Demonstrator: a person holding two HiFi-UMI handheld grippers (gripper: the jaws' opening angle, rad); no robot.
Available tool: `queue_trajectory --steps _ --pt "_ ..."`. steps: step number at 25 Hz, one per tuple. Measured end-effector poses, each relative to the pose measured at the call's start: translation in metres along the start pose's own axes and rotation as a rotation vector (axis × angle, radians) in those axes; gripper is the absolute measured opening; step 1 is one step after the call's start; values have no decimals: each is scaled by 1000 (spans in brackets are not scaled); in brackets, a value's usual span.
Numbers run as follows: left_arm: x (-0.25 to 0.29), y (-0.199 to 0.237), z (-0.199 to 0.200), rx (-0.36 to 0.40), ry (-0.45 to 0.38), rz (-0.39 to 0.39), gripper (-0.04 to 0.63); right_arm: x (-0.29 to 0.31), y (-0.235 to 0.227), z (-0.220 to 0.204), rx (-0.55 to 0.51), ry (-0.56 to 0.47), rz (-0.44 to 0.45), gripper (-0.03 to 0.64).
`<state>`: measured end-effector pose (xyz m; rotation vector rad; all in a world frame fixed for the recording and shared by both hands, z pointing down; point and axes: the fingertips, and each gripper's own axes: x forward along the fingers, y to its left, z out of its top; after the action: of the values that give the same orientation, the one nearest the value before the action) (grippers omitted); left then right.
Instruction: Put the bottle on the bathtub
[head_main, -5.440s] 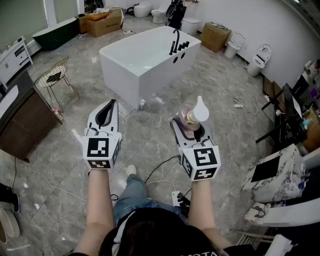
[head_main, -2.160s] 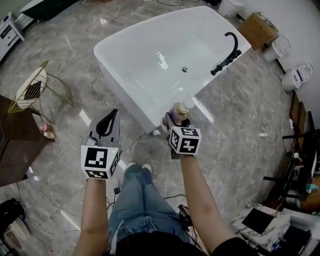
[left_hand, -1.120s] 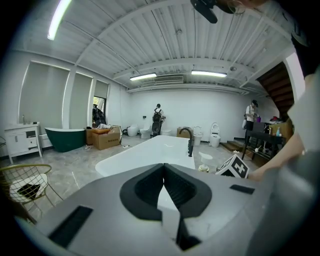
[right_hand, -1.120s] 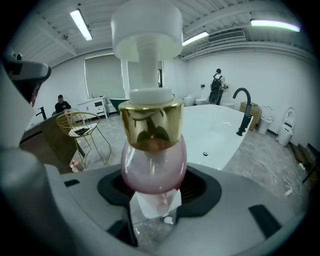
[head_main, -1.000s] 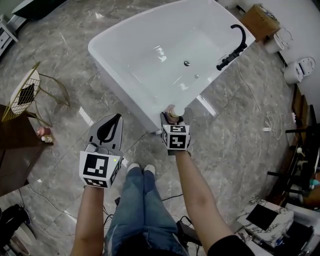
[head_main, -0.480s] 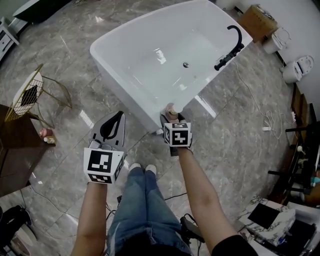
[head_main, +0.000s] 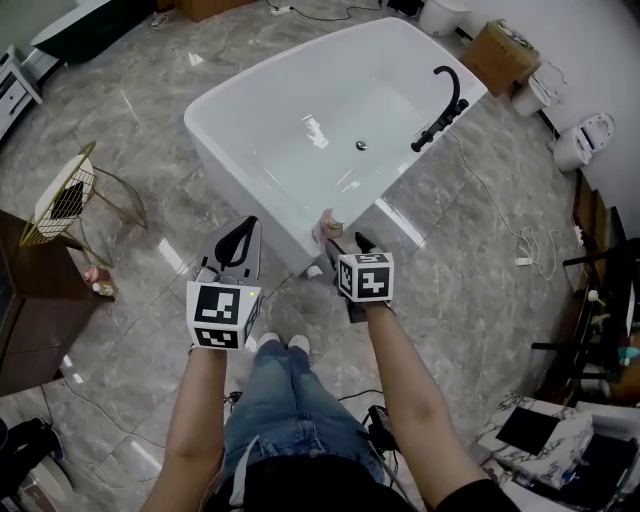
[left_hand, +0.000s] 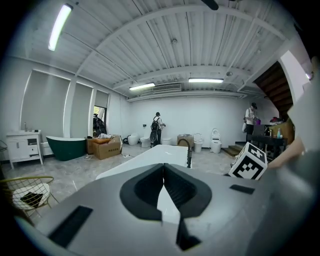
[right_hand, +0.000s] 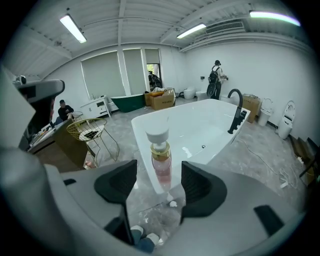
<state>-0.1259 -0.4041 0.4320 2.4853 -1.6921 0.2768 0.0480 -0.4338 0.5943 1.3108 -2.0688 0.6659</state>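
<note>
A white bathtub with a black faucet stands on the grey marble floor. The bottle, pink with a gold collar and white cap, stands upright on the tub's near corner rim. My right gripper is open just behind it. In the right gripper view the bottle stands between and beyond the spread jaws of my right gripper, touching neither; the bathtub stretches behind it. My left gripper is shut and empty, left of the tub corner. The left gripper shows its jaws pressed together.
A gold wire chair and a dark wooden cabinet stand at the left. A cardboard box and a toilet are at the upper right, and a cable lies on the floor. My feet are near the tub.
My right gripper carried the bottle to the tub's near corner, then opened and drew back slightly. The bottle now stands alone on the rim. The left gripper stayed shut.
</note>
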Motion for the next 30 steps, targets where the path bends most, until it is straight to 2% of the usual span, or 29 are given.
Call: queue_trajectory --steps 6,15,23,30 --pt "-13 -5 25 -31 -38 21 12 -52 10 15 5 -46 29 290" --pt "-27 -2 68 -14 -105 42 12 -124 21 55 -44 -196 41 290" --pt "-33 5 111 43 -181 61 12 -179 29 99 -72 -347 46 273" --pt "-43 8 152 82 -272 70 12 -217 37 125 -138 -447 46 210"
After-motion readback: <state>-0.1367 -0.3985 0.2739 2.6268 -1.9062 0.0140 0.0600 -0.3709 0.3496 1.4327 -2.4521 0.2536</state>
